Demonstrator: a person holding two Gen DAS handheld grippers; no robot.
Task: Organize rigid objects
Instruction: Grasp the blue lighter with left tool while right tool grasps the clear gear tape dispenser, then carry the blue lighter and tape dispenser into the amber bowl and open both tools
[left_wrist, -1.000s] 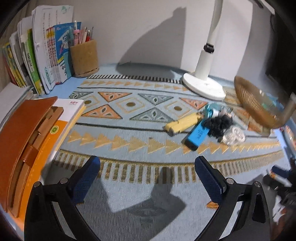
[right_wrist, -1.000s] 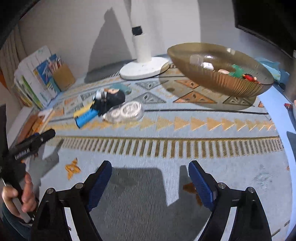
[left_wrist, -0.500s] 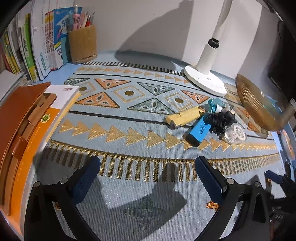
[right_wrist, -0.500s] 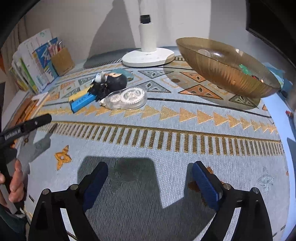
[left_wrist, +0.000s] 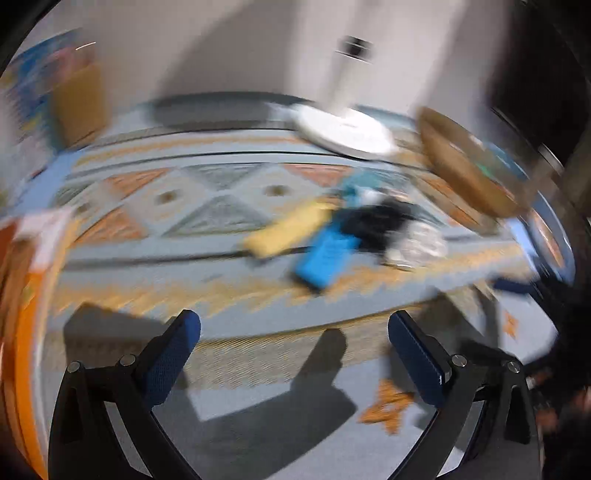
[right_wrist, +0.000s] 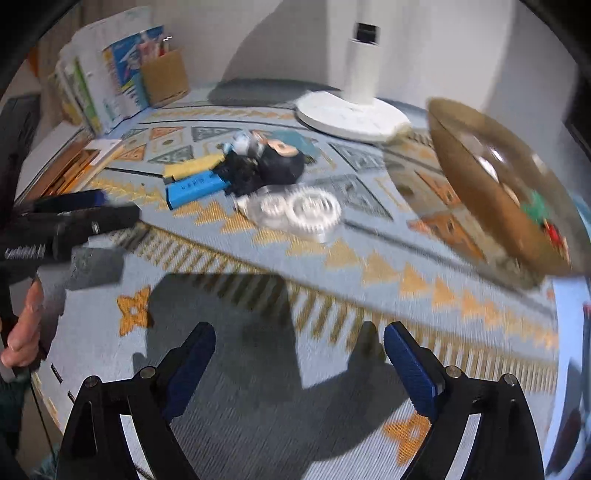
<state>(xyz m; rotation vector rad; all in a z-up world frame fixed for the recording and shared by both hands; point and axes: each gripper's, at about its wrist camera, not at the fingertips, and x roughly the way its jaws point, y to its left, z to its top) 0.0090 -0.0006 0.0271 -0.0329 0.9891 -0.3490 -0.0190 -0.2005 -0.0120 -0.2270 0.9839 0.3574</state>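
two empty, wide-apart hand-held grippers, left (left_wrist: 294, 334) and right (right_wrist: 299, 345), one blue block (right_wrist: 194, 187), one bowl (right_wrist: 491, 184)

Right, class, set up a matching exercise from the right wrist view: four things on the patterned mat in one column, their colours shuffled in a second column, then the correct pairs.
Things:
1. correction tape dispenser
2. lamp base
3. bowl
4. rectangular block next to the yellow one

Colours:
A. white
B. blue
C. clear, white gears inside
D. amber brown

Pairs: 1-C, 2-A, 3-D, 4-B
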